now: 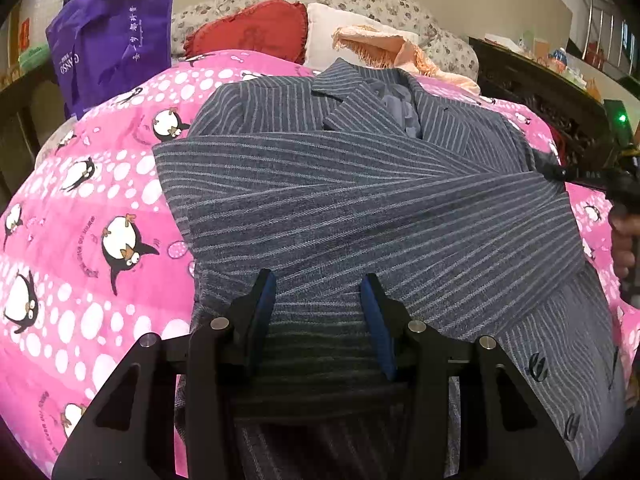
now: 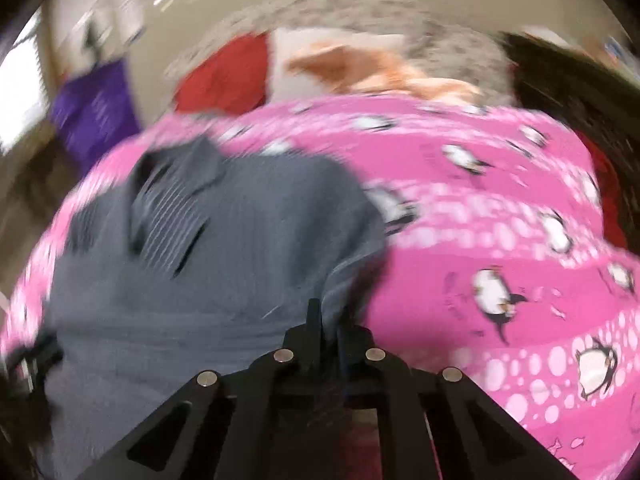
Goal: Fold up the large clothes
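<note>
A grey pinstriped jacket (image 1: 360, 208) lies face up on a pink penguin quilt (image 1: 100, 240), collar at the far end and one sleeve folded across the chest. My left gripper (image 1: 318, 292) hovers open over the jacket's lower part, its blue pads apart with cloth showing between them. The right gripper (image 1: 556, 172) reaches in from the right at the end of the folded sleeve. The right wrist view is motion-blurred: that gripper (image 2: 326, 320) has its fingers together at the right edge of the jacket (image 2: 240, 240). Blur hides whether cloth is pinched.
A purple bag (image 1: 112, 40) stands at the far left. A red cushion (image 1: 252, 32), a white pillow and an orange fringed cloth (image 1: 384, 46) lie beyond the collar. Dark carved furniture (image 1: 540, 92) runs along the right. A person's hand (image 1: 624, 240) is at the right edge.
</note>
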`<act>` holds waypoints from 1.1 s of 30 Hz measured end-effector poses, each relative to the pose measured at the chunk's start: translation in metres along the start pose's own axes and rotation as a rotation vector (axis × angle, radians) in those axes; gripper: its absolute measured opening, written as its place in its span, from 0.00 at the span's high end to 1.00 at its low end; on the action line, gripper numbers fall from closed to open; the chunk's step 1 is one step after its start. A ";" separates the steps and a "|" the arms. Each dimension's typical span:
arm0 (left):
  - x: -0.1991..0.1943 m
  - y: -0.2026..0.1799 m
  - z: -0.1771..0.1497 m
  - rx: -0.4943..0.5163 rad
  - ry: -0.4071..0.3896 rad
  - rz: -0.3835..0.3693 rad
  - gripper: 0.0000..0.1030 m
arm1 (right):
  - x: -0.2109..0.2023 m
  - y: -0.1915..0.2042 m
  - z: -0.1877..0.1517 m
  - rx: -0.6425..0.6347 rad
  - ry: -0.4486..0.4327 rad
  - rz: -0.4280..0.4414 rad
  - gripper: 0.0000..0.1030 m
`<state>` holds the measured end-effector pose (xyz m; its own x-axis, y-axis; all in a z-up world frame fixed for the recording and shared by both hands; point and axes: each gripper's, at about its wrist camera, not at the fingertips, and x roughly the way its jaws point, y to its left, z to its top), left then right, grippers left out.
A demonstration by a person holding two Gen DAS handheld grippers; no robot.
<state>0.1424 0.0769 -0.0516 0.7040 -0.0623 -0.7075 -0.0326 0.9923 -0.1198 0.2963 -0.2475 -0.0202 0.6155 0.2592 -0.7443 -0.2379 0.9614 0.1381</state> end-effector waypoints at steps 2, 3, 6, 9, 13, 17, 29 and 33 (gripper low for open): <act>0.000 0.000 0.000 -0.001 0.000 -0.001 0.57 | 0.008 -0.020 0.002 0.067 0.016 0.027 0.95; 0.000 0.000 0.000 -0.001 0.001 -0.001 0.57 | 0.012 -0.030 0.001 0.107 0.021 0.038 0.95; 0.000 0.000 0.000 0.000 0.001 0.002 0.57 | 0.005 -0.042 -0.002 0.164 -0.010 0.069 0.95; 0.002 0.000 0.000 0.000 0.003 0.005 0.57 | -0.024 -0.039 0.000 0.181 -0.097 0.102 0.95; 0.002 -0.001 0.000 0.003 0.003 0.008 0.57 | -0.070 -0.028 -0.004 0.185 -0.217 0.158 0.94; 0.002 -0.001 0.000 0.002 0.003 0.007 0.57 | -0.064 0.023 -0.021 0.080 -0.139 0.205 0.94; -0.029 0.050 0.005 -0.219 -0.094 0.076 0.57 | -0.026 0.054 -0.044 -0.059 -0.082 0.003 0.94; -0.010 0.051 -0.002 -0.224 -0.037 0.030 0.57 | -0.025 0.054 -0.039 -0.043 -0.108 -0.038 0.87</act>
<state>0.1329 0.1281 -0.0521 0.7256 -0.0248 -0.6877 -0.2076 0.9449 -0.2531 0.2388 -0.2058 -0.0196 0.7015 0.2336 -0.6733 -0.2438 0.9664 0.0813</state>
